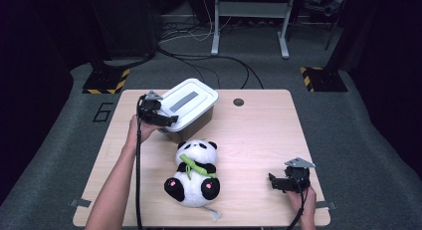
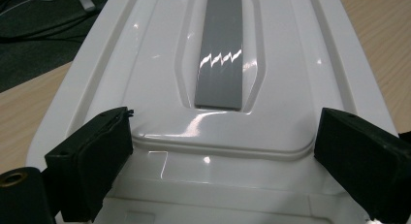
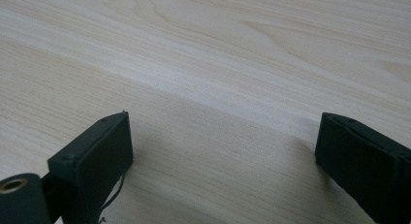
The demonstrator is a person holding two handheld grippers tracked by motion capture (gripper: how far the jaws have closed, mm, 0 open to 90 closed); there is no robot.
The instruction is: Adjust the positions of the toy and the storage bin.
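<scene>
A: Overhead light is falling brightly on the table [image 1: 259, 130], while the floor [image 1: 348, 115] around it is fading into near black at the edges of the high view.

B: Glare is streaking across the white lid [image 2: 160, 78] just ahead of the left gripper [image 2: 223, 151], zigzagging on its grey strip [image 2: 220, 54].

A: The jaws themselves are looking soft, slightly out of focus.

B: Between the jaws of the right gripper [image 3: 223, 151], a soft shadow is darkening the wood; the grain beyond is staying sharp.
</scene>
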